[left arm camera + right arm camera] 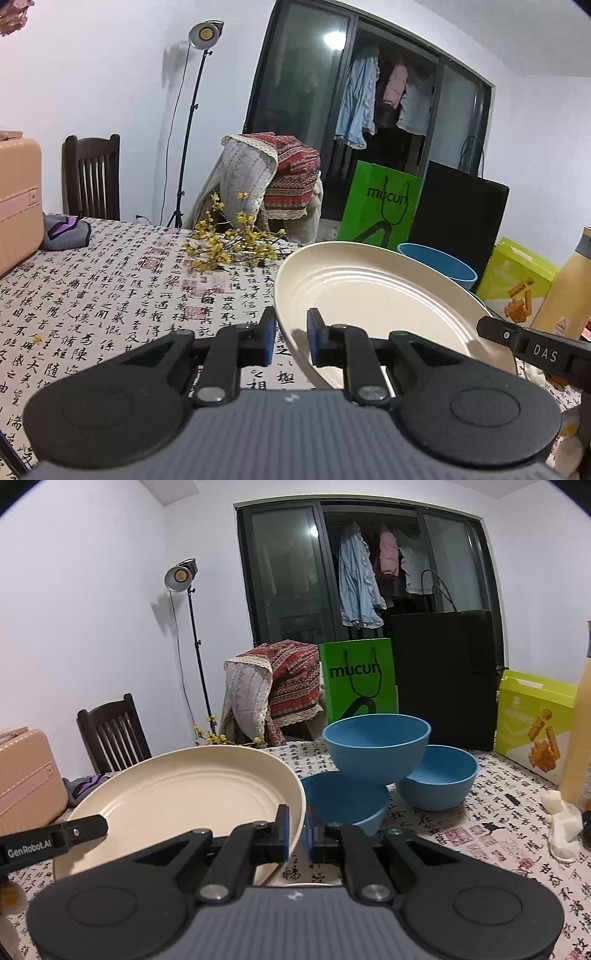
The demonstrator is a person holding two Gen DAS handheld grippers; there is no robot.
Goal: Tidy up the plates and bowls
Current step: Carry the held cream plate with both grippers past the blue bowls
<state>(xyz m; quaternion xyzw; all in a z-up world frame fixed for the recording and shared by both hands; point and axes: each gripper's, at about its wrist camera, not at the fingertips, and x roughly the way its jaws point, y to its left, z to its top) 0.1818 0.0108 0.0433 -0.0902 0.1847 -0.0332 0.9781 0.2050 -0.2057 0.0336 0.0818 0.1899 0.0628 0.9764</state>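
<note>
Calligraphy-print tablecloth (480,834) covers the table, w/ a dark balcony door behind and a green bag (357,679) leaning by it. Cream plate (177,797) is up off the cloth, tilted, carried betw. both tools: left gripper (290,338) is clenched on its near-left rim, right gripper (297,829) pinches the near-right rim, pads tight on the edge. Three blue bowls (376,749) sit just beyond on the right side; one rides on top of the other two, looks unsteady.

Step in hand, I'd say: moving the plate to its spot. To do it well, keep both hands travelling together so the rim doesn't twist out of either pinch, level the plate before lowering, and stay clear of the bowl pile, since a nudge could tip the top one. Watch the yellow flower sprigs (229,243) on the far-left side too.
</note>
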